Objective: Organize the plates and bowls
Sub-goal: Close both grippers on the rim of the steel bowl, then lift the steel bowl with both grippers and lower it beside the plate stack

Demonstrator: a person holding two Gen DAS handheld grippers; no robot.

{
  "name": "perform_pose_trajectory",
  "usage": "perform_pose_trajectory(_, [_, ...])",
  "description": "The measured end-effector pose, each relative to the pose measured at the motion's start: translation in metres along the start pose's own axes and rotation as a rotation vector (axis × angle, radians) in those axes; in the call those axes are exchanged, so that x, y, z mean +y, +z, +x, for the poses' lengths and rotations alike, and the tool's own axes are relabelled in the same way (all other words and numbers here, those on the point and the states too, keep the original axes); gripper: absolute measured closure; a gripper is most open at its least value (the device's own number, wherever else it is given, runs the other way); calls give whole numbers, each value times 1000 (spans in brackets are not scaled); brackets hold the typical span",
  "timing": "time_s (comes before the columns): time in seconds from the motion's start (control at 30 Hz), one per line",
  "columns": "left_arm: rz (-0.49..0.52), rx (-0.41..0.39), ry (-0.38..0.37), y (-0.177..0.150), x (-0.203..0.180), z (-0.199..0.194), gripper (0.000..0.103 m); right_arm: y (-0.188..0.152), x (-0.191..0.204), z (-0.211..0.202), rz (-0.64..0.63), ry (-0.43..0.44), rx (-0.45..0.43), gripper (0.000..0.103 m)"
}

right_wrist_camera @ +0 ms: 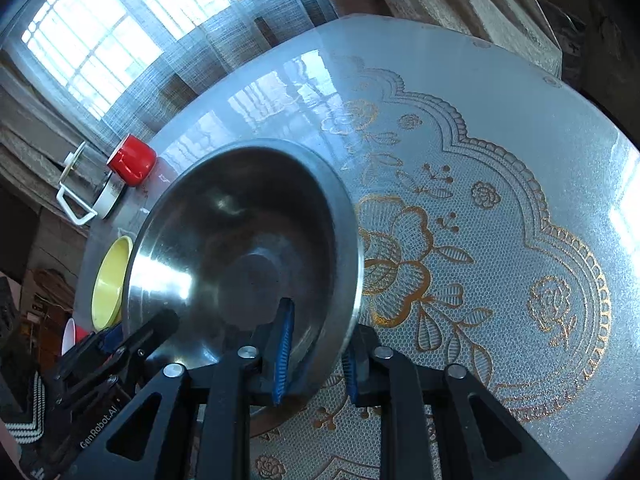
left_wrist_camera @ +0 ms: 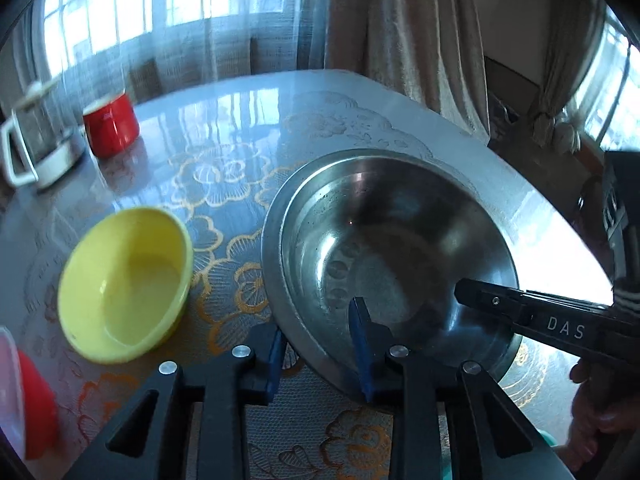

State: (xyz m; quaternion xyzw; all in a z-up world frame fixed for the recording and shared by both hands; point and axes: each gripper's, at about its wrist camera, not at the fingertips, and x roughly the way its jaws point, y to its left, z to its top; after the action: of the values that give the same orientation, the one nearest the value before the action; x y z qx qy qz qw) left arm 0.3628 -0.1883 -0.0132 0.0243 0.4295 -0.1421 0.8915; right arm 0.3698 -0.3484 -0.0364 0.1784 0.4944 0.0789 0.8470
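A steel bowl sits on a steel plate on the lace-patterned table. My left gripper straddles their near rim, one blue pad inside the bowl and one outside, shut on it. My right gripper grips the same steel bowl at its rim, one finger inside and one outside; it also shows in the left wrist view. A yellow bowl stands empty to the left, also in the right wrist view.
A red mug and a white-handled glass pitcher stand at the far left. A red and white dish lies at the near left edge. Curtains and windows lie beyond the table.
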Motion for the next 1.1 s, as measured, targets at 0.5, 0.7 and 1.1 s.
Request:
perform_pose_trajectory(0.5, [11,-57,14,-13,1,-34,73,-26,10,-33,-49,-9,-46,84])
perform_pose_trajectory(0.7, [1,-100,19,-21,4,-62,73,-40,18,-59,-59,6,-84,84])
perform_pose_trajectory(1.1, [-6,-198,56,-53,9,-121,73,-72,45,-99,-98,42,-153,84])
